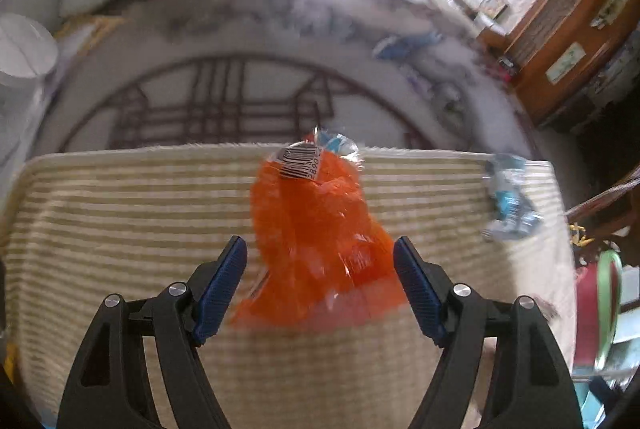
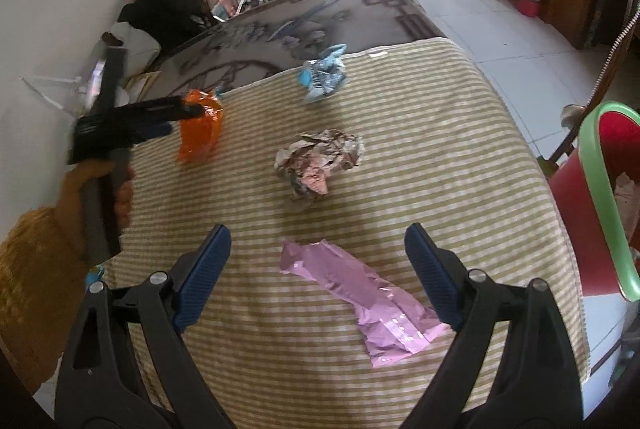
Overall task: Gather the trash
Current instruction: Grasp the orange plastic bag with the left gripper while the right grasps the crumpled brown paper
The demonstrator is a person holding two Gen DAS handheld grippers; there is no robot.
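An orange plastic wrapper [image 1: 320, 229] with a barcode lies on the striped cloth [image 1: 120, 229]. My left gripper [image 1: 320, 249] is open, its blue pads on either side of the wrapper, not closed on it. The right wrist view shows the same wrapper [image 2: 200, 129] and the left gripper [image 2: 188, 117] at it. My right gripper [image 2: 318, 241] is open above a pink wrapper [image 2: 360, 297]. A crumpled brown-and-white paper ball [image 2: 316, 161] lies mid-cloth. A blue-and-white wrapper [image 2: 324, 73] lies at the far edge; it also shows in the left wrist view [image 1: 508, 197].
A red bin with a green rim [image 2: 600, 189] stands at the right of the table; it also shows in the left wrist view [image 1: 600, 309]. A patterned grey rug [image 1: 280, 49] covers the floor beyond. A white container [image 1: 20, 49] stands at far left.
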